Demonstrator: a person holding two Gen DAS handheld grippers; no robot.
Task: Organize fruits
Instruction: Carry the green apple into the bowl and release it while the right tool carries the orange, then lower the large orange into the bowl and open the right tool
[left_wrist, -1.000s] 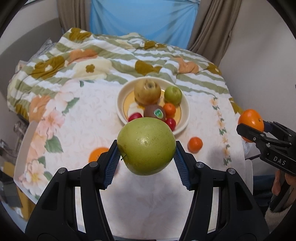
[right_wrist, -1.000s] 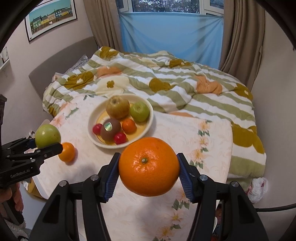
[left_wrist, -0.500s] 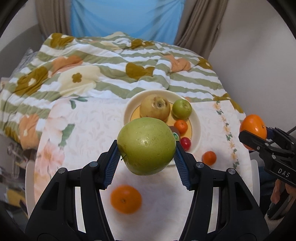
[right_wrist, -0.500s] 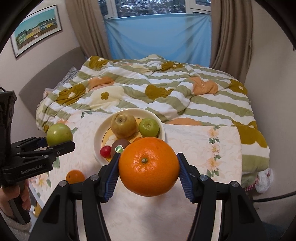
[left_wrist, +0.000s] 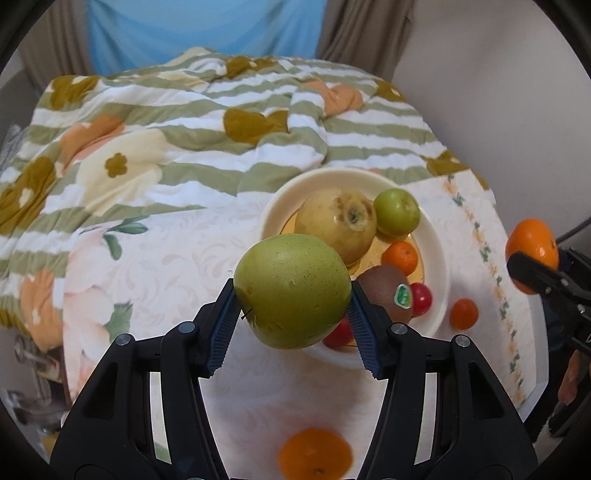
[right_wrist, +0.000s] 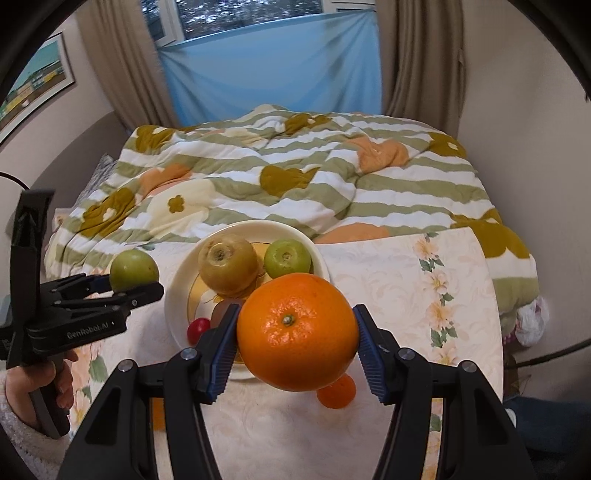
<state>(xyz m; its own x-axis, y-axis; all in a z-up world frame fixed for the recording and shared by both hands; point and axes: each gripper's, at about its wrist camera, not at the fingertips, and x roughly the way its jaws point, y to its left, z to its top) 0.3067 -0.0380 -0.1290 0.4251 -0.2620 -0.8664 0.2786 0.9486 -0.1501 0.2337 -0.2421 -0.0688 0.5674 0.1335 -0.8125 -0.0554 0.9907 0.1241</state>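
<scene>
**Both grippers loaded above the fruit plate**

Left wrist view: the left gripper (left_wrist: 293, 297) is closed around a large green apple (left_wrist: 291, 291), its blue ribbed pads pressed against the fruit's two sides, holding it in the air over the near-left rim of the cream plate (left_wrist: 439, 266). On the plate lie a yellow-brown pear (left_wrist: 336, 221), a small green apple (left_wrist: 397, 212), a small mandarin (left_wrist: 400, 256), a kiwi with a sticker (left_wrist: 388, 291) and a red cherry tomato (left_wrist: 421, 299); a second red fruit (left_wrist: 338, 334) peeks out from under the held apple. Just beside the plate's right rim a small orange fruit (left_wrist: 463, 314) sits on the floral tablecloth (left_wrist: 166, 266), and a blurred orange (left_wrist: 314, 456) lies on the cloth at the bottom edge. At the far right the right gripper (left_wrist: 532, 271) clamps a big orange (left_wrist: 532, 251).

Right wrist view: the right gripper (right_wrist: 295, 328) grips the big orange (right_wrist: 297, 326) between its pads, stem end facing the camera, in front of the plate (right_wrist: 173, 299). The pear (right_wrist: 227, 266) and small green apple (right_wrist: 288, 258) show behind it. The left gripper (right_wrist: 135, 282), held in a hand (right_wrist: 55, 376), carries the large green apple (right_wrist: 135, 271) just left of the plate. A striped quilt (right_wrist: 332, 184) lies beyond the table.
</scene>
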